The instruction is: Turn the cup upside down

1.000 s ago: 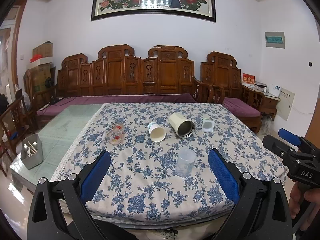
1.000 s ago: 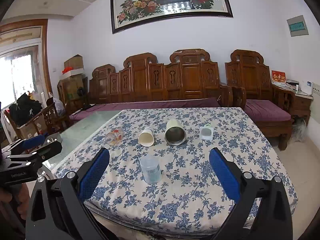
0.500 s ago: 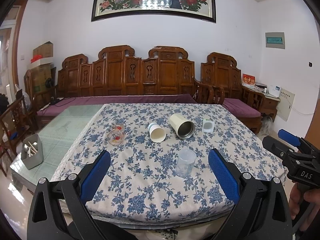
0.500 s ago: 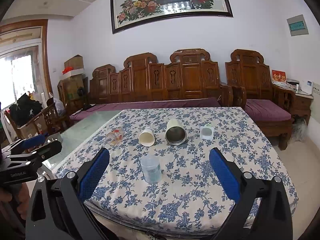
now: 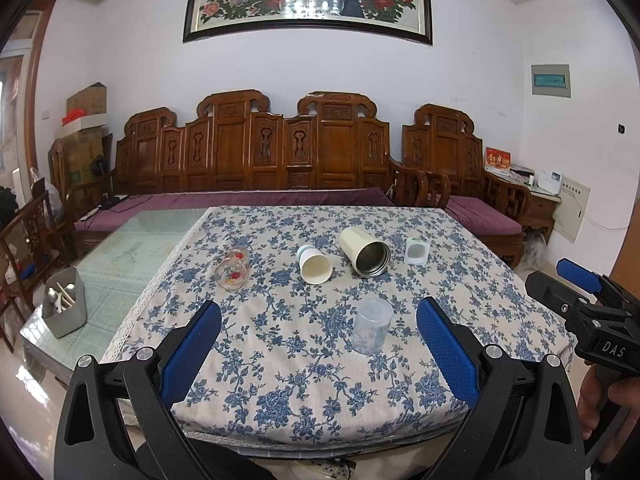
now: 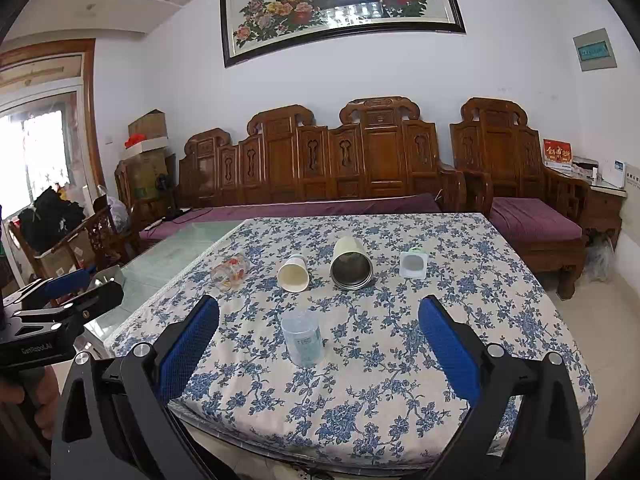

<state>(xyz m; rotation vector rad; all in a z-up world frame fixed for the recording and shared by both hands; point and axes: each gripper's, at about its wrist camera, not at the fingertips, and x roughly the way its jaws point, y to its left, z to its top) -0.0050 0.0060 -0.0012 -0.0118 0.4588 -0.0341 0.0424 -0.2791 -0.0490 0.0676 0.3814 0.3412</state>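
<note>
A clear plastic cup (image 5: 373, 327) stands upright on the flowery desk (image 5: 280, 380).
Both tongs, left (image 5: 319, 354) and right (image 6: 319, 354), gape wide with bumpy blue pads, holding nothing.

Two hand-held tongs, each seen from its own wrist camera. The left tongs (image 5: 318, 344) have their blue-padded fingers (image 5: 192, 350) spread wide apart, gripping nothing. The right tongs (image 6: 318, 348) are likewise spread wide, blue pads (image 6: 448, 350) facing inward with nothing between them. In the left view, the right tongs appear at the far right edge, with the person's right hand (image 5: 608, 400) wrapped around the handle.
</note>
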